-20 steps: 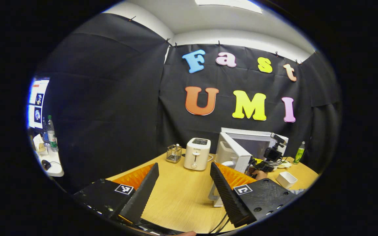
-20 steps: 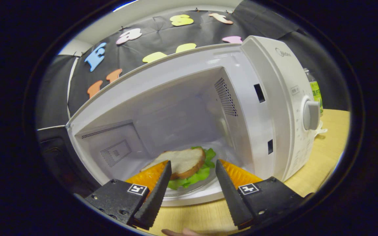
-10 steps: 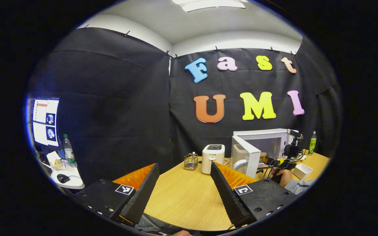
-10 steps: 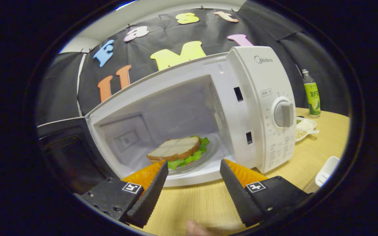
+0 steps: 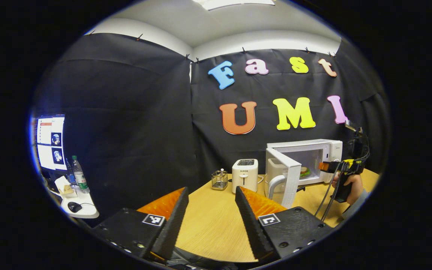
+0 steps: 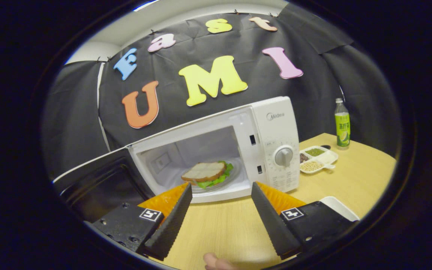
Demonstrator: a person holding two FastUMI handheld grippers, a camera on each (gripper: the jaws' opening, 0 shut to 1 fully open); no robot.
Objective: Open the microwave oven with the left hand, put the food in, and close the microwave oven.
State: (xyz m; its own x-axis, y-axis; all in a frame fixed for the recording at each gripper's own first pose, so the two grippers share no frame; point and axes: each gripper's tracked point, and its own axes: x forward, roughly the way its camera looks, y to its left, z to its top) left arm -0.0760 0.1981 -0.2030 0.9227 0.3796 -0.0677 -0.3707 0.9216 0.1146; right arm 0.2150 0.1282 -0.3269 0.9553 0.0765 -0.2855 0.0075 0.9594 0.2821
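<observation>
A light wooden tabletop (image 6: 354, 176) carries everything. The white microwave oven (image 6: 276, 146) stands toward its far side with its door (image 5: 284, 180) swung open to the left. In the left gripper view, a white toaster (image 5: 245, 175) sits just left of that door, and a small wire basket (image 5: 219, 179) stands left of the toaster, both near the far edge. In the right gripper view, a white divided dish (image 6: 318, 159) with grains and beans lies just right of the microwave oven, a green-labelled bottle (image 6: 342, 123) stands upright beyond it at the far right, and a white rectangular container (image 6: 340, 208) rests on the near right part of the tabletop.
</observation>
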